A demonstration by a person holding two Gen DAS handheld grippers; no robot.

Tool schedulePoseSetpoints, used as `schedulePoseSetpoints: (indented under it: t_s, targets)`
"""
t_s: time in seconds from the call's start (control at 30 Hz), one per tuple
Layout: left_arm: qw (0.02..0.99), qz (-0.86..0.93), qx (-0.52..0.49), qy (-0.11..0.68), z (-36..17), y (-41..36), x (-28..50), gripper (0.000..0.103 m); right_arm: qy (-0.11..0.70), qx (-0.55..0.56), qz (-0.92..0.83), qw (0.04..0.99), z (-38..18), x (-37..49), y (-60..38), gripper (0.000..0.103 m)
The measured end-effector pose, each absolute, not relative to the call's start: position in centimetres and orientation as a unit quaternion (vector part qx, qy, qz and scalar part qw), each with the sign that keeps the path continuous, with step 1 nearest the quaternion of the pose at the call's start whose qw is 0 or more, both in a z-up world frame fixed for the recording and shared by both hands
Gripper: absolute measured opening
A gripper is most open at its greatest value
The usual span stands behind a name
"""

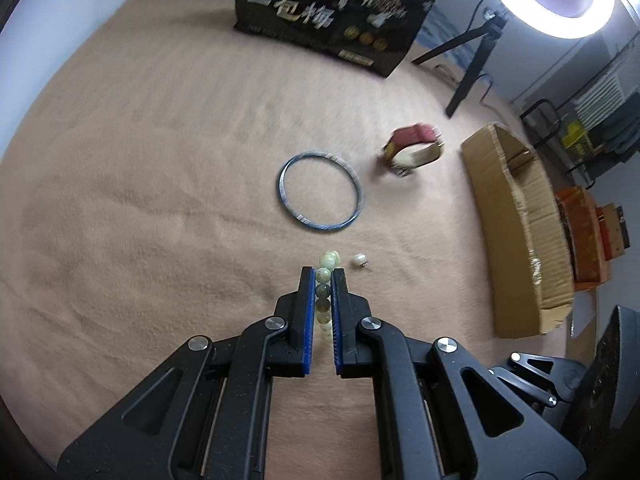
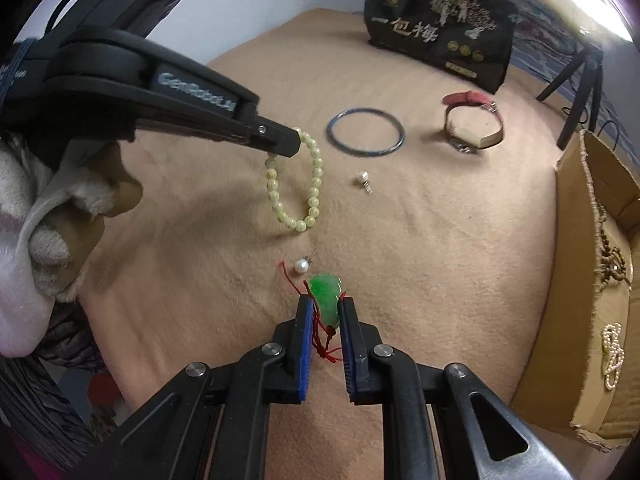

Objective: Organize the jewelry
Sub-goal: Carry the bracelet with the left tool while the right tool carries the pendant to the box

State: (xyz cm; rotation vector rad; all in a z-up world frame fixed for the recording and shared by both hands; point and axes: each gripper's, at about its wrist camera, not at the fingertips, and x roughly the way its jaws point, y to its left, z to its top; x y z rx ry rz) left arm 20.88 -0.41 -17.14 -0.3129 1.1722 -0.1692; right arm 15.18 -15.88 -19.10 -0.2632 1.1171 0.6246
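- The cardboard box [image 2: 576, 320] at the blanket's edge already holds necklaces, so the pickup step is in hand.
- Well left of the box, the left gripper [image 1: 325, 276] pinches a pale bead bracelet [image 2: 296, 176], dangling.
- Nearer the box, the right gripper [image 2: 326, 306] pinches the green jade pendant [image 2: 326, 294]; next, I judge, carry both boxward.

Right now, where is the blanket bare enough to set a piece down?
Bare: the wide stretch left of the blue bangle, toward the black bag. Crowded: bangle, red strap, pearl earring and cardboard box cluster on the right.
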Motion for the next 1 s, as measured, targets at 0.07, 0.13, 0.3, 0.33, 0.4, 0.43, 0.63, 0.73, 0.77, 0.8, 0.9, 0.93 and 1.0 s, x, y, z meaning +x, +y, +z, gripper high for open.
schedulePoseSetpoints:
  t_s: [0.07, 0.13, 0.3, 0.33, 0.4, 0.43, 0.63, 0.73, 0.77, 0.8, 0.9, 0.93, 1.0]
  targets:
    - [0.822, -0.085, -0.152, 0.543, -16.3, -0.6, 21.0, 0.005, 0.513, -0.111, 0.289, 0.8, -18.3, 15.4, -16.3, 0.011]
    - [0.824, -0.091, -0.163, 0.535, -15.5, -0.5, 20.9, 0.005, 0.507, -0.103, 0.287, 0.806, -17.5, 15.5, -16.8, 0.011]
    - [0.835, -0.1, -0.169, 0.514, -13.4, -0.5, 20.6, 0.005, 0.487, -0.086, 0.28, 0.823, -15.5, 15.4, -17.8, 0.011]
    - [0.837, -0.102, -0.169, 0.511, -13.0, -0.6, 20.6, 0.005, 0.482, -0.08, 0.278, 0.827, -15.0, 15.4, -18.1, 0.011]
    - [0.841, -0.104, -0.17, 0.503, -12.4, -0.7, 20.5, 0.005, 0.474, -0.073, 0.276, 0.833, -14.1, 15.2, -18.7, 0.011]
    - [0.842, -0.107, -0.173, 0.5, -12.1, -0.9, 20.5, 0.005, 0.469, -0.069, 0.274, 0.837, -13.6, 15.1, -19.1, 0.011]
    - [0.846, -0.126, -0.178, 0.487, -10.7, -2.0, 20.2, 0.005, 0.446, -0.047, 0.255, 0.857, -11.2, 15.2, -22.0, 0.011]
    - [0.847, -0.142, -0.174, 0.481, -10.0, -3.3, 20.1, 0.005, 0.437, -0.043, 0.236, 0.867, -10.3, 15.6, -23.6, 0.011]
    - [0.848, -0.147, -0.171, 0.479, -9.8, -3.8, 20.1, 0.005, 0.434, -0.038, 0.228, 0.871, -9.9, 15.8, -24.4, 0.011]
    - [0.848, -0.151, -0.17, 0.478, -9.6, -4.3, 20.0, 0.005, 0.432, -0.033, 0.223, 0.873, -9.7, 15.9, -25.0, 0.011]
    - [0.847, -0.17, -0.167, 0.476, -8.9, -6.1, 19.9, 0.005, 0.426, -0.014, 0.202, 0.882, -8.8, 16.6, -27.2, 0.011]
    - [0.846, -0.177, -0.166, 0.475, -8.7, -6.8, 19.8, 0.005, 0.423, -0.009, 0.195, 0.885, -8.5, 16.8, -27.9, 0.011]
    - [0.845, -0.189, -0.163, 0.473, -8.4, -8.1, 19.8, 0.005, 0.418, 0.0, 0.181, 0.89, -7.9, 17.0, -29.4, 0.011]
